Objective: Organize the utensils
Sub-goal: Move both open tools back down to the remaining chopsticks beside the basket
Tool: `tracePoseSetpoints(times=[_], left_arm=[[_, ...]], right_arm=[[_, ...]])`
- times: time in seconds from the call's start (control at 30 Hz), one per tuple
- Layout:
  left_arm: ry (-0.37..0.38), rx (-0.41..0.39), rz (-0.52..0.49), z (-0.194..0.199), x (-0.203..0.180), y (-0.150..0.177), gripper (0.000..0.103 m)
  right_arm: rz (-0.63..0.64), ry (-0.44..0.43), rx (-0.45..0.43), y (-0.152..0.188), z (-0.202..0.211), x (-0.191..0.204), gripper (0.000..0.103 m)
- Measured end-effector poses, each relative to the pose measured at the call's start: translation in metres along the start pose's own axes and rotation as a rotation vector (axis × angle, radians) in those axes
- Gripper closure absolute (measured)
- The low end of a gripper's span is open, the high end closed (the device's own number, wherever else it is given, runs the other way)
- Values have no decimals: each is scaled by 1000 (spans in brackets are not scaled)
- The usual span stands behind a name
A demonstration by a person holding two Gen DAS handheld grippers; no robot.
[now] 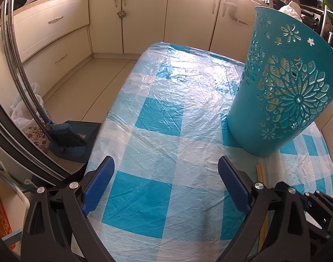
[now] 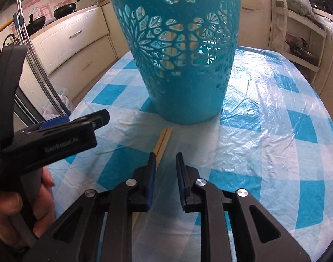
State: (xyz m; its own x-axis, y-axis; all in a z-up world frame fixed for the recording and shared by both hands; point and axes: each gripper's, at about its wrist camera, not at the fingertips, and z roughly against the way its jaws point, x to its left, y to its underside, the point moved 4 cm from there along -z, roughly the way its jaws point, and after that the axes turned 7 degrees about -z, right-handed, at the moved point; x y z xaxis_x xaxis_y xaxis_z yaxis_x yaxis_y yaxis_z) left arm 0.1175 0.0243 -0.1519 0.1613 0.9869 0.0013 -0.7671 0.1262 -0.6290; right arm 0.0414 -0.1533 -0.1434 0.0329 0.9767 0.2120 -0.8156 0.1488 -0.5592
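Checked tablecloth (image 2: 264, 131), chopsticks (image 2: 164, 137) (right view clearer)

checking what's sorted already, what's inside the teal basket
Through the cutouts of the teal basket, pale wooden sticks show standing inside, likely chopsticks. The solid lower wall hides their bottoms and anything else.

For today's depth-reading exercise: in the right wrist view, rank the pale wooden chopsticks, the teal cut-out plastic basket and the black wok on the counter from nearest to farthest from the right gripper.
1. Pale wooden chopsticks: lying on the checked tablecloth, passing beside the left finger of the right gripper.
2. Teal cut-out plastic basket: upright, straight ahead, beyond the chopsticks' far ends.
3. Black wok: far upper left, on the counter.
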Motion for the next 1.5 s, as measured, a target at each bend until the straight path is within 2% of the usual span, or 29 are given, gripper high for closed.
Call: tracePoseSetpoints(times=[0.2, 0.67, 1.07, 1.3, 1.5], left_arm=[[3, 1, 3, 0, 0, 0, 11], [8, 4, 7, -1, 0, 0, 11], [8, 3, 7, -1, 0, 0, 11], [8, -1, -41, 1, -8, 2, 11], [123, 57, -167, 9, -52, 15, 11]], right_arm=[[0, -12, 3, 4, -1, 5, 84], [41, 31, 7, 14, 5, 0, 87], [-2, 9, 32, 23, 18, -20, 88], [30, 1, 38, 19, 14, -17, 89], [65, 55, 19, 21, 24, -40, 91]])
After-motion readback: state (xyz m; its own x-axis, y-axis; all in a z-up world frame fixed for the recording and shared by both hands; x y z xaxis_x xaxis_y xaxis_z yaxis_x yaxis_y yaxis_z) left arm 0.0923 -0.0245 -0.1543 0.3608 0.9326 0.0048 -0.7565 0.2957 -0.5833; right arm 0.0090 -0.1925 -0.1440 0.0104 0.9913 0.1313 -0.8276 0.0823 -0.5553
